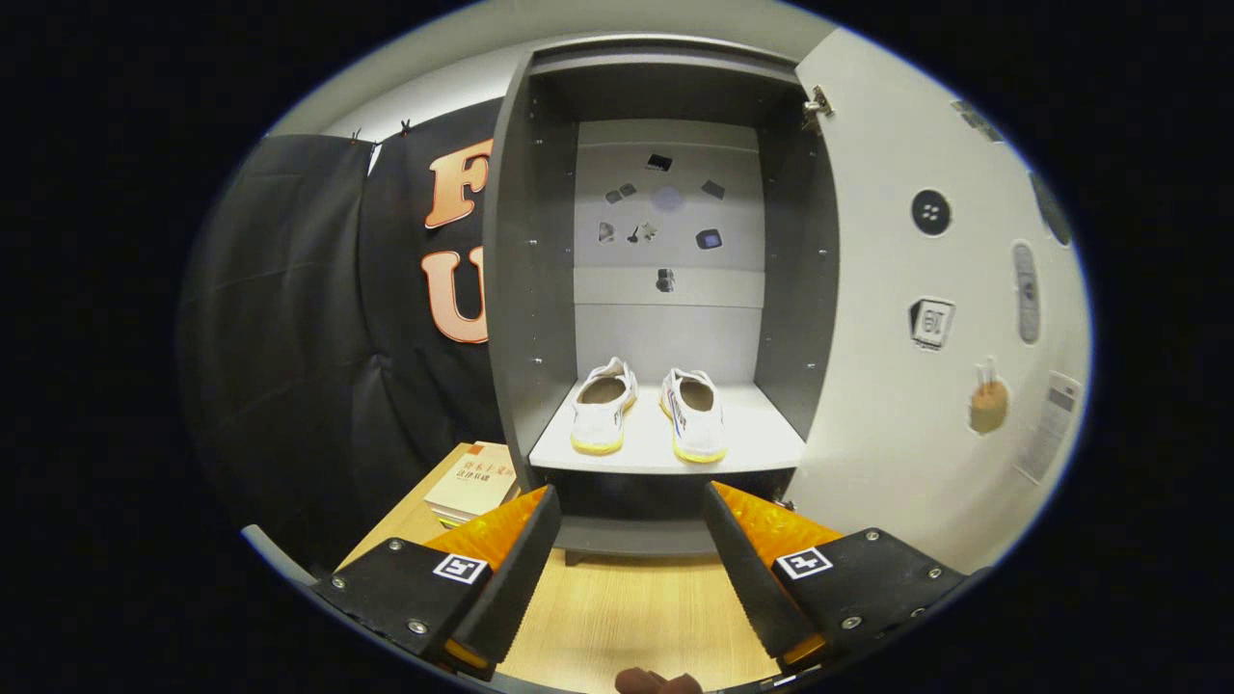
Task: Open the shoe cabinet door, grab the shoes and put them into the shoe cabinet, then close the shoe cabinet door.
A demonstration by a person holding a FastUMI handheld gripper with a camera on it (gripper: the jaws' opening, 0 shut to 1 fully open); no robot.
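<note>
tongs | black mounts | square marker tags | silver screws

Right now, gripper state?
Gripper: open, holding nothing; fingers spread before the open shoe cabinet, white shoes on its shelf beyond them.

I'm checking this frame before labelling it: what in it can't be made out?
- Cabinet bottom compartment: dark, and partly hidden behind the open gripper fingers.
- Shoes toes: they point into the cabinet, away from the camera.
- Stickers on the door: too small and warped to make out.
- Books: partly covered by the cabinet side and the left finger.
</note>
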